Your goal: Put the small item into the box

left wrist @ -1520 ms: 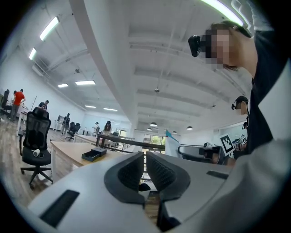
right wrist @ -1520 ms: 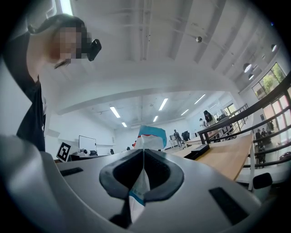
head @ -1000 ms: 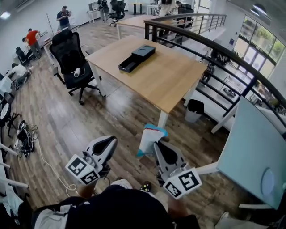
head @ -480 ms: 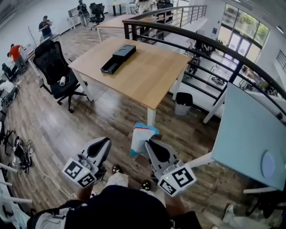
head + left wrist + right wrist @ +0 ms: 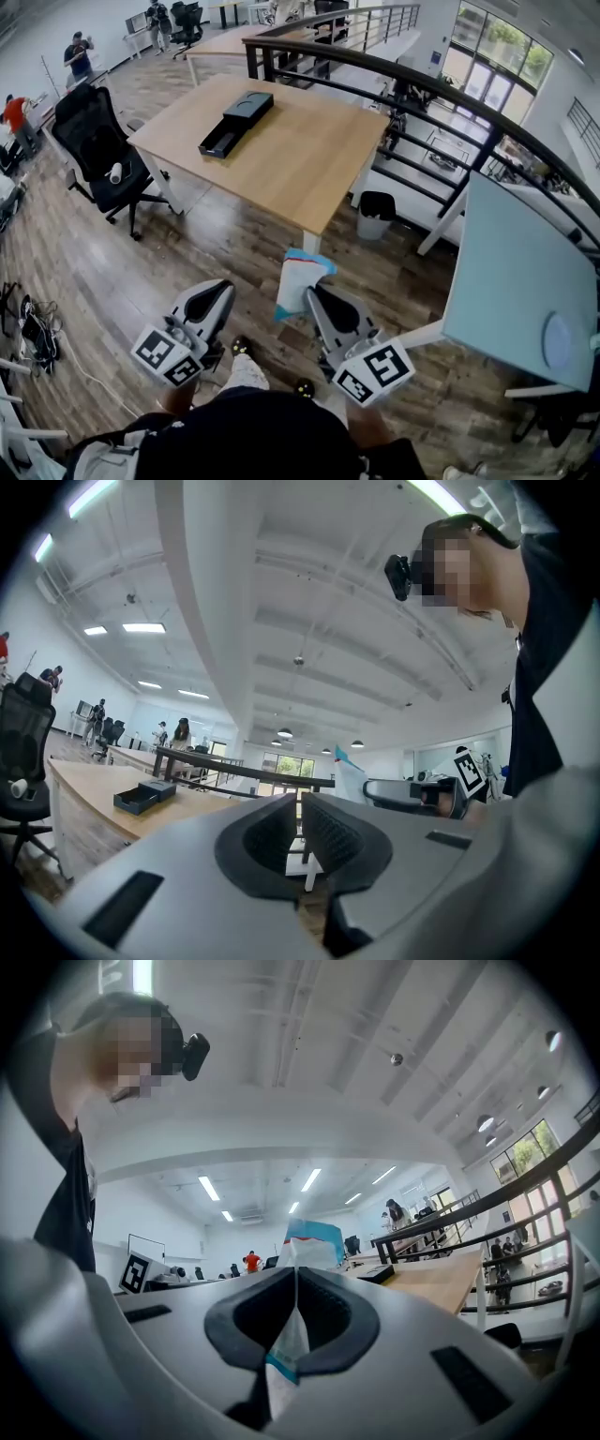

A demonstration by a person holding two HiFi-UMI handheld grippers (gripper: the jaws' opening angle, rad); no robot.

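Well short of the tabletop [image 5: 309, 159], a person holds the small packet [image 5: 298, 279] upright, pinched at its lower edge in the clenched right tool [image 5: 313, 292]. The black box [image 5: 234, 122] waits at 11 o'clock. The left tool [image 5: 217, 292] is closed on nothing. Held by so thin a margin, the limp packet could slip onto the wooden floor [image 5: 141, 262] if jolted.

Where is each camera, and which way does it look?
Head view: on the head, looking down at left gripper, right gripper, floor, table; shirt shows.
Left gripper view: on that gripper, tilted up past shut jaws; shirt at right.
Right gripper view: on that gripper, past jaws pinching a packet; shirt at left.
Shared: both gripper views show the box.
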